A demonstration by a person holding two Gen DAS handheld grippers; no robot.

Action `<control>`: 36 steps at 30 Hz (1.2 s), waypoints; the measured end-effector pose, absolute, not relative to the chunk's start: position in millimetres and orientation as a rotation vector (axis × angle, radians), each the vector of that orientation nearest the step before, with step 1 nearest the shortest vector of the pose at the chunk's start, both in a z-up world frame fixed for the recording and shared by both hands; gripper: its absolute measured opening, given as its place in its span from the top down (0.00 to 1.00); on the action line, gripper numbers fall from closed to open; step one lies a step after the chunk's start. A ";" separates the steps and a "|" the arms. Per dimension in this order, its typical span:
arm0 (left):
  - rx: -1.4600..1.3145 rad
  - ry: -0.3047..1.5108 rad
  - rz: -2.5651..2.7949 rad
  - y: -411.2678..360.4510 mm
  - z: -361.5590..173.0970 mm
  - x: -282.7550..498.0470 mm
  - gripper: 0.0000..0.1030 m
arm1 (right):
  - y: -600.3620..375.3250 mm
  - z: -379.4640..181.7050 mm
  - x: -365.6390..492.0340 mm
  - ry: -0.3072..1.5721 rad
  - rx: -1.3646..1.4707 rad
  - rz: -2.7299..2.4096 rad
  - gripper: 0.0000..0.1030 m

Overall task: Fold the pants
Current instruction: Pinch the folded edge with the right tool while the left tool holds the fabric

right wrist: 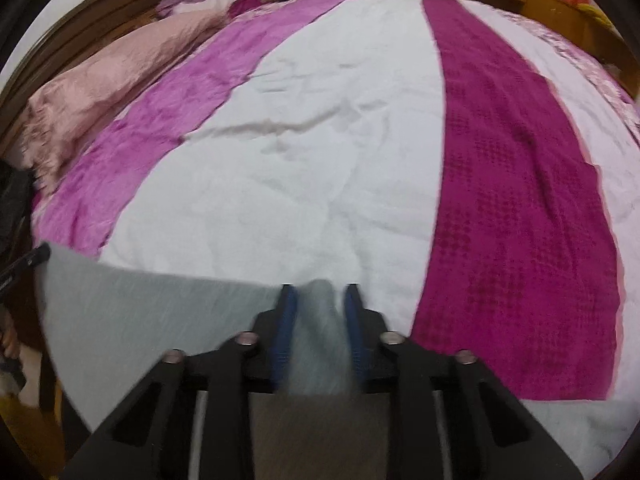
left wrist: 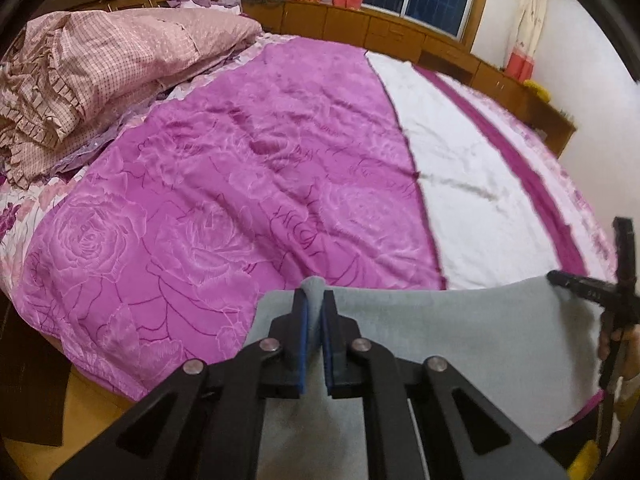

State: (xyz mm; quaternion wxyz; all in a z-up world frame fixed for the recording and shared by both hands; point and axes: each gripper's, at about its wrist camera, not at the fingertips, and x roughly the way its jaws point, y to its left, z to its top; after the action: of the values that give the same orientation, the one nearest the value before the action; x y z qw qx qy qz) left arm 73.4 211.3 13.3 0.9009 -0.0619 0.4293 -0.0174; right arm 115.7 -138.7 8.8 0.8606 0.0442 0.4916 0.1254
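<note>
The grey pants (left wrist: 460,320) hang stretched between my two grippers above the near edge of the bed. My left gripper (left wrist: 315,300) is shut on a bunched top edge of the pants. My right gripper (right wrist: 318,300) is shut on the other end of the pants (right wrist: 160,320), with a wad of grey cloth between its blue pads (right wrist: 285,320). The right gripper also shows in the left wrist view (left wrist: 576,284) at the far right, gripping the cloth's corner. The left gripper's tip shows at the left edge of the right wrist view (right wrist: 36,258). The lower part of the pants is hidden below the grippers.
The bed carries a purple rose-pattern cover (left wrist: 224,184), a white strip (left wrist: 472,200) and a dark magenta strip (right wrist: 520,200). Pink checked pillows (left wrist: 88,80) are piled at the headboard on the left. A wooden cabinet (left wrist: 400,32) runs along the far side under the window.
</note>
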 end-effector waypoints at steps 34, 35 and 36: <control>-0.130 0.940 -0.042 153.2 41.8 22.6 0.49 | -173.2 47.8 23.5 0.923 0.297 0.270 0.42; -0.128 0.942 -0.051 148.6 42.1 20.7 0.48 | -175.5 49.6 18.8 0.919 0.300 0.267 0.42; -0.125 0.943 -0.057 144.8 42.2 19.5 0.48 | -177.3 50.9 14.6 0.916 0.302 0.262 0.42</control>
State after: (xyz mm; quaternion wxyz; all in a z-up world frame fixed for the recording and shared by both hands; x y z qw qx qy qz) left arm 19.5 144.8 42.2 0.8886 -0.0600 0.4540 -0.0275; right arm 14.6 -177.3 50.9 0.8778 0.1449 0.4390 0.1258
